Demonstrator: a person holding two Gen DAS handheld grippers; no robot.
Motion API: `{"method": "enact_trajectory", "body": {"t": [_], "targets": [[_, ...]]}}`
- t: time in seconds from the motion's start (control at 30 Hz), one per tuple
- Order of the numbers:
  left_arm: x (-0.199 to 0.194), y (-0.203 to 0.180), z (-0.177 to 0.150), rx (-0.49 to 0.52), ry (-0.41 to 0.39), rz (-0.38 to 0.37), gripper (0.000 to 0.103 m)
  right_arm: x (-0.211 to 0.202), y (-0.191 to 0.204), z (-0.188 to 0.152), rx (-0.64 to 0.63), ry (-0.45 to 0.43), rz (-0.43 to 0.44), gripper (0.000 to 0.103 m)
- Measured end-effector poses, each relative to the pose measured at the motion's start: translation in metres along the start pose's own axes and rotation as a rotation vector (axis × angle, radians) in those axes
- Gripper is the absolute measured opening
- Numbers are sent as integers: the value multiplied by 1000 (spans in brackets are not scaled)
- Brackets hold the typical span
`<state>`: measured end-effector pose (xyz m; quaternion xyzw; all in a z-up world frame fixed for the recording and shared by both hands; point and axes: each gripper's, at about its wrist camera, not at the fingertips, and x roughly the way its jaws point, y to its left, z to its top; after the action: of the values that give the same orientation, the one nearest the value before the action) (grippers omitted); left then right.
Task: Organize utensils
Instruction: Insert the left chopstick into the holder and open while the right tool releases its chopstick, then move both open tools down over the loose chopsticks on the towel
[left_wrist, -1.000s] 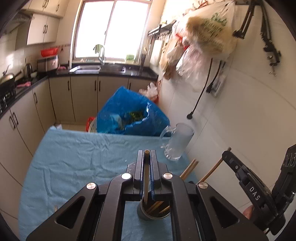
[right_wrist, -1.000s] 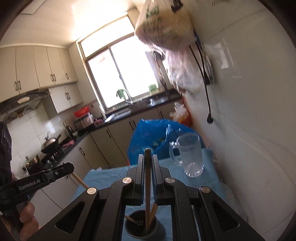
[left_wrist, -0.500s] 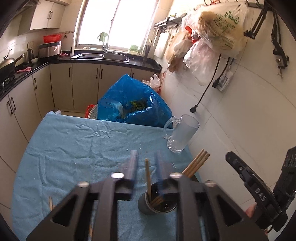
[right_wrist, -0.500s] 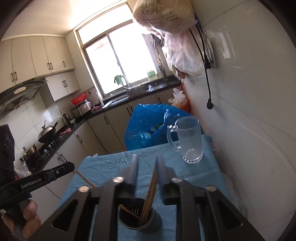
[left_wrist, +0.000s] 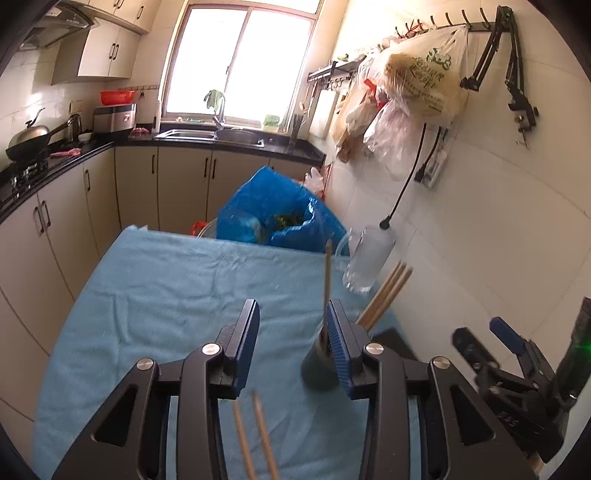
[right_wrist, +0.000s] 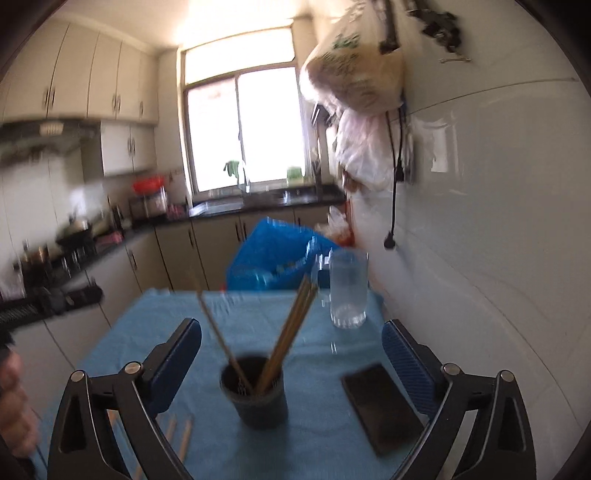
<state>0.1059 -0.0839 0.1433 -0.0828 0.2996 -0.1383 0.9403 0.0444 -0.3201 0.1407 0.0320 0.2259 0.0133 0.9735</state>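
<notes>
A dark utensil cup (right_wrist: 255, 391) stands on the blue cloth (right_wrist: 314, 332) with several wooden chopsticks (right_wrist: 291, 328) upright in it. It also shows in the left wrist view (left_wrist: 317, 369), partly behind my left gripper's right finger, with chopsticks (left_wrist: 384, 295) leaning out. My left gripper (left_wrist: 291, 347) is open and empty, above and left of the cup. My right gripper (right_wrist: 291, 365) is open wide and empty, pulled back from the cup. Two loose chopsticks (left_wrist: 255, 439) lie on the cloth below the left gripper, and they show in the right wrist view (right_wrist: 181, 439).
A glass mug (right_wrist: 347, 291) stands at the cloth's far right. A black phone (right_wrist: 380, 406) lies right of the cup. A blue bag (left_wrist: 277, 218) sits beyond the table's far edge. The tiled wall (left_wrist: 480, 240) is close on the right. The right gripper (left_wrist: 517, 380) shows low right.
Both grippers opened and let their chopsticks drop into the cup. Both have pulled back and up from the cup, and the jaws now stand wide.
</notes>
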Motion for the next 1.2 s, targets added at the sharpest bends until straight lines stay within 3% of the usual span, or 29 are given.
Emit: {"method": "enact_trajectory", "body": {"t": [0.1,0.17,0.23,0.43,0.63,0.83,1.07,1.2], "targets": [[-13,15,-22,7,5,30,37,1,10,-19,-19,25,0,103],[-22,27,-37,4,10,51,37,-8,16,-34,-13,-21,-16,103],[-29,40,-49,-8,19,72,39,-13,20,-44,-1,-37,27,103],[-54,85,-93,-49,51,161,44,-25,40,-69,-13,-30,45,103],[-66,128,-140,-113,125,290,46,-27,55,-99,17,68,122,103],[-53,166,-182,-212,259,361,49,-13,65,-117,44,265,239,103],[-20,193,-203,-258,368,430,49,7,78,-139,62,412,260,79],[-12,196,-206,-250,360,446,56,12,83,-139,41,436,275,79]]}}
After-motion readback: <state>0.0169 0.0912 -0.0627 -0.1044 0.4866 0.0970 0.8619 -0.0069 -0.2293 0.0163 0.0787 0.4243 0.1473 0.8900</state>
